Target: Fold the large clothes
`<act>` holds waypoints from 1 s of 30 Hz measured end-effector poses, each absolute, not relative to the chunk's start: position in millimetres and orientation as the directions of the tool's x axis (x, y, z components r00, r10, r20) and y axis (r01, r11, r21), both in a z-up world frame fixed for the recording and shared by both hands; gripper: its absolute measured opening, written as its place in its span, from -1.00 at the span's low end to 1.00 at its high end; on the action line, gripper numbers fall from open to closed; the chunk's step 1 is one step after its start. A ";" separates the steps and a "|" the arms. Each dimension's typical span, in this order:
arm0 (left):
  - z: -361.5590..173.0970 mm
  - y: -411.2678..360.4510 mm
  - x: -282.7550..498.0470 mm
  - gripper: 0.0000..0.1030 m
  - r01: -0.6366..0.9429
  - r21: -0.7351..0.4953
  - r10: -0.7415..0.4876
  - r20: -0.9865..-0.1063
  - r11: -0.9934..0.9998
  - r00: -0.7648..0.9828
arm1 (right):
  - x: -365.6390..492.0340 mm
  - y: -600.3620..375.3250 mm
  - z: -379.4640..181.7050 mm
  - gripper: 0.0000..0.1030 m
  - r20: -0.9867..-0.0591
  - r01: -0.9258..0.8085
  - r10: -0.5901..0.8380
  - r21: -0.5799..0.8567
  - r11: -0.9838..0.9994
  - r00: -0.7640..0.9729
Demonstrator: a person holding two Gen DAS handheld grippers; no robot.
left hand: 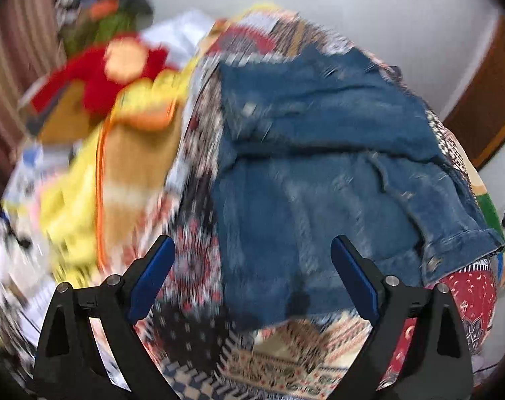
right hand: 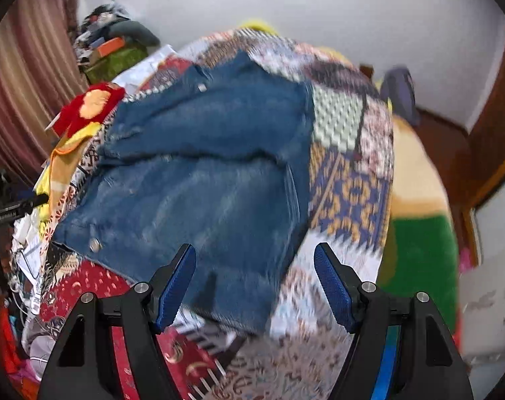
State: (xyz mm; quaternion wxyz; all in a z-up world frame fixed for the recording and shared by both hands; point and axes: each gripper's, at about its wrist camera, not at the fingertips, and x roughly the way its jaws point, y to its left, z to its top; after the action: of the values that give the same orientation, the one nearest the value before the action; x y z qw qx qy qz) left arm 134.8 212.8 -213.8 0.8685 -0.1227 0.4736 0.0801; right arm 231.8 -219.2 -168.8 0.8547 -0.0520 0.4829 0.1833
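My left gripper (left hand: 252, 276) and right gripper (right hand: 255, 286) hang spread and empty over the faded blue denim jacket (left hand: 319, 173), mid-frame on the patterned patchwork bedspread (left hand: 285, 363). It looks folded once, though blur hides edges; tidying remains.

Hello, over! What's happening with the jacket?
Left gripper open, empty. Right gripper open, empty. Denim jacket folded on patterned spread, not held. Nothing in the way.

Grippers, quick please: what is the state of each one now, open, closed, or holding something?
Left gripper: open, holding nothing, above the denim jacket.
Right gripper: open, holding nothing.
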 end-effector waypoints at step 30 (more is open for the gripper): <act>-231.0 219.4 138.5 -0.72 -0.249 -0.419 -0.198 -0.772 0.873 0.604 | 252.3 -219.0 -183.6 -0.72 -0.748 -0.346 0.504 0.379 0.859 0.432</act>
State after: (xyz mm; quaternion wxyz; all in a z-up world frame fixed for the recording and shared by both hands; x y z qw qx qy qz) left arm 138.5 219.4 -231.0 0.8595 -0.2512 0.4449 0.0150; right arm 252.3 -219.0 -183.6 0.8419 0.0841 0.4696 0.2523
